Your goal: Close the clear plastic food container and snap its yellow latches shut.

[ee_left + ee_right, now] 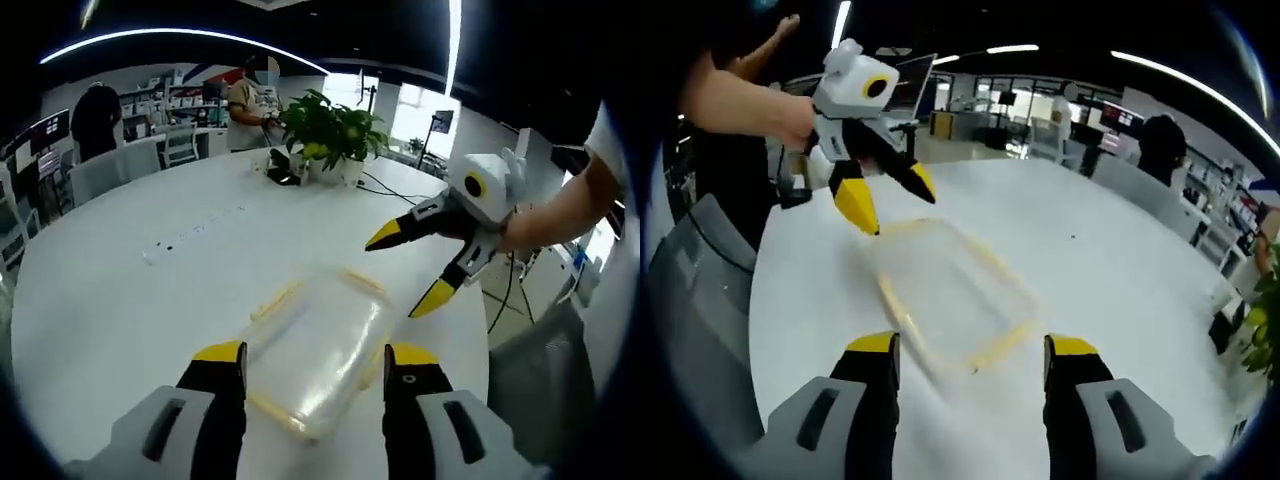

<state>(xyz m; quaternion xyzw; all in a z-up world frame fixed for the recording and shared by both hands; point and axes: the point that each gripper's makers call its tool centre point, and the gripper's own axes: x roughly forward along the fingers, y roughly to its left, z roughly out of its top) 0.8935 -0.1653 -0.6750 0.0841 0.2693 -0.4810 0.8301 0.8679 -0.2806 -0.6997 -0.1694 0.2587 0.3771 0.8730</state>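
A clear plastic container (318, 345) with yellow latches along its edges lies flat on the white round table (110, 300). Motion blur hides whether its latches are snapped down. My left gripper (316, 354) is open just above the container's near end, its jaws spread about as wide as the box. My right gripper (408, 268) hovers open over the far right corner without touching it. In the right gripper view the container (952, 292) lies ahead of the open right gripper (973, 346), and the open left gripper (888, 195) hangs over its far left corner, held by a hand.
A potted plant (332, 132) and a dark device with cables stand at the table's far side. A white power strip (160, 250) lies at the left. A person (246, 105) stands behind the table. A grey chair (700, 290) sits by the table edge.
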